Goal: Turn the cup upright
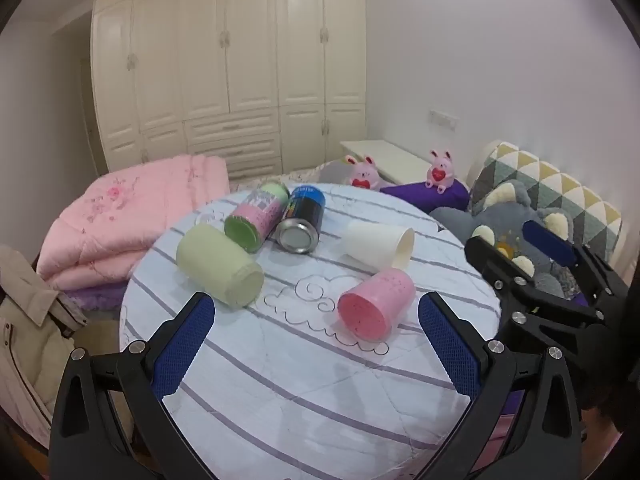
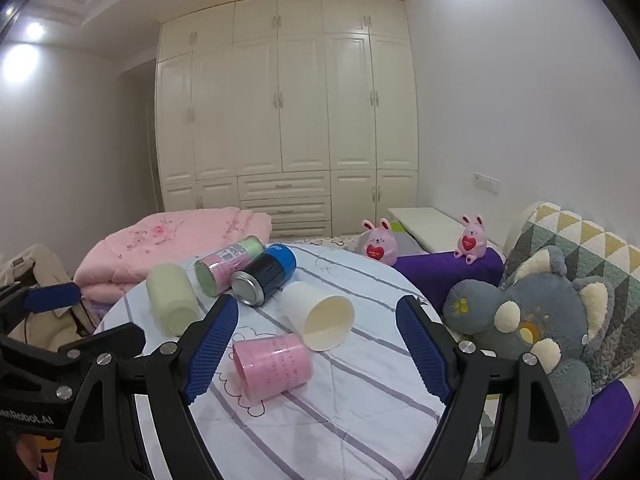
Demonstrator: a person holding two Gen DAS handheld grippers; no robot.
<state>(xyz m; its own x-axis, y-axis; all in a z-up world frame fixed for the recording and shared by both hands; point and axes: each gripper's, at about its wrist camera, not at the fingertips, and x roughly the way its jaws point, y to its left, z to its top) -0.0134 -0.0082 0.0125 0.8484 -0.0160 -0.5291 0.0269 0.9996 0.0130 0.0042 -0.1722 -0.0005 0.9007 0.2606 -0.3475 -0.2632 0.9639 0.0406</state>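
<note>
Several cups and cans lie on their sides on a round table (image 1: pixel 304 380) with a striped cloth. A pink cup (image 1: pixel 374 304) (image 2: pixel 274 362) lies nearest. A white cup (image 1: pixel 380 246) (image 2: pixel 322 316) lies behind it, its mouth facing right. A pale green cup (image 1: pixel 218 266) (image 2: pixel 172 304) lies at the left. My left gripper (image 1: pixel 316 344) is open and empty above the near table, short of the pink cup. My right gripper (image 2: pixel 318 342) is open and empty, its fingers on either side of the pink and white cups in view, still short of them.
A pink-green can (image 1: pixel 256 216) (image 2: pixel 228 266) and a blue-black can (image 1: pixel 302 218) (image 2: pixel 266 274) lie at the table's back. A pink quilt (image 1: pixel 120 216) is at the left, plush toys (image 2: pixel 532 320) and a patterned cushion (image 1: pixel 560 200) at the right, a wardrobe (image 2: pixel 284 120) behind.
</note>
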